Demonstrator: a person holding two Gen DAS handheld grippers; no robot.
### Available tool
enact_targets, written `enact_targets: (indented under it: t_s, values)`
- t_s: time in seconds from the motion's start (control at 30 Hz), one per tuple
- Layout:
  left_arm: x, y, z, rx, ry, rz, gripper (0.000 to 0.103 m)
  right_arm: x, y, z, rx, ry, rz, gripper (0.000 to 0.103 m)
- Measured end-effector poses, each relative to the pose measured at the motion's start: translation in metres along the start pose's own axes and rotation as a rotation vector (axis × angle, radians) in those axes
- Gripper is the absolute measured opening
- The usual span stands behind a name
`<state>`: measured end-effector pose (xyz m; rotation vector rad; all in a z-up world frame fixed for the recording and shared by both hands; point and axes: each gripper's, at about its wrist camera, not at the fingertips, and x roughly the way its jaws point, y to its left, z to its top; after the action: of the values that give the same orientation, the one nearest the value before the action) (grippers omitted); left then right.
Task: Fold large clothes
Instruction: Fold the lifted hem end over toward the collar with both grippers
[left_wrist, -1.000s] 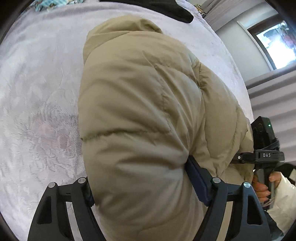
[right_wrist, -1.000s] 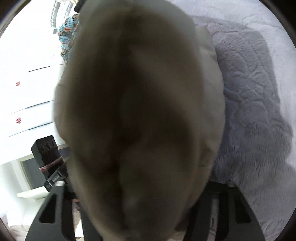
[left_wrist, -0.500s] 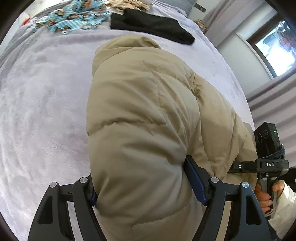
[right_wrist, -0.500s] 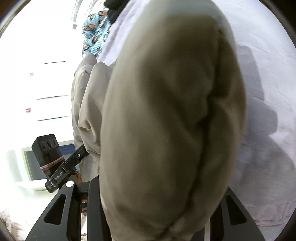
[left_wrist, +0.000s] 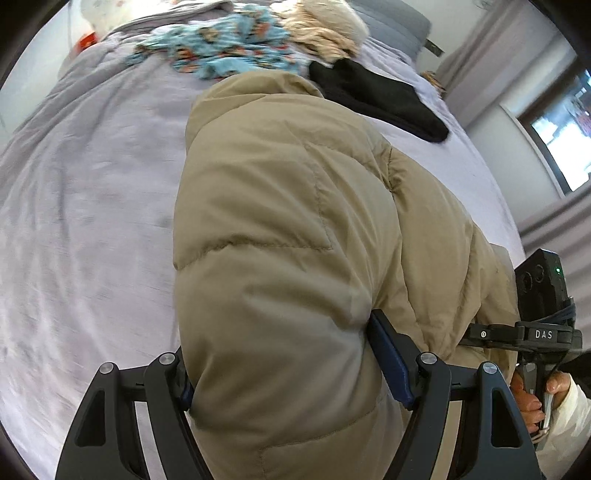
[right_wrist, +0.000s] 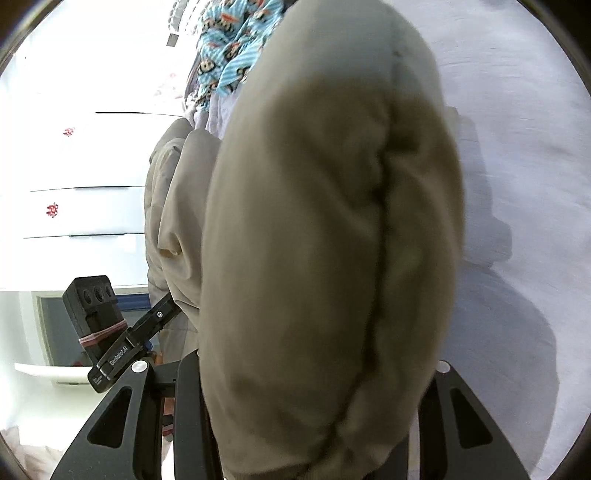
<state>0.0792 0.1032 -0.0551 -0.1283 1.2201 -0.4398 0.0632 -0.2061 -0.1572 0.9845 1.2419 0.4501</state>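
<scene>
A tan puffer jacket (left_wrist: 288, 221) hangs lifted above a lilac bed cover (left_wrist: 85, 206). My left gripper (left_wrist: 284, 369) is shut on a thick fold of the jacket, which bulges between its jaws. My right gripper (right_wrist: 310, 398) is shut on another bulky fold of the same jacket (right_wrist: 325, 229), which fills most of that view and hides the fingertips. The right gripper also shows at the right edge of the left wrist view (left_wrist: 532, 332). The left gripper's camera mount (right_wrist: 110, 332) shows at the lower left of the right wrist view.
On the far side of the bed lie a blue patterned garment (left_wrist: 221, 51), a black garment (left_wrist: 376, 96) and a fur-trimmed piece (left_wrist: 325, 33). A white drawer unit (right_wrist: 74, 177) stands to the left. A window (left_wrist: 561, 140) and curtains are to the right.
Both grippers have risen and tilted, lifting the jacket higher off the bed. More of the far bed and the garments on it have come into view.
</scene>
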Motion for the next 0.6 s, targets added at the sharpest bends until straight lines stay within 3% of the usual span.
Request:
enact_targets:
  t_s: [0.2,0.27,0.47,0.6]
  values:
    - [0.034,0.059,0.014,-0.055,0.001,0.077,0.078,0.048,0.014,0.022,-0.039,0.045,-0.047,0.044]
    - [0.048,0.075,0.013,-0.079,0.018,0.070,0.079,0.060,0.012,0.028,-0.045,0.065,-0.089,0.045]
    - [0.056,0.077,0.008,-0.061,-0.012,0.074,0.083,0.056,-0.008,0.033,0.007,0.069,-0.153,0.055]
    - [0.054,0.075,0.007,-0.067,-0.009,0.075,0.083,0.042,0.025,0.022,-0.021,0.021,-0.277,0.056]
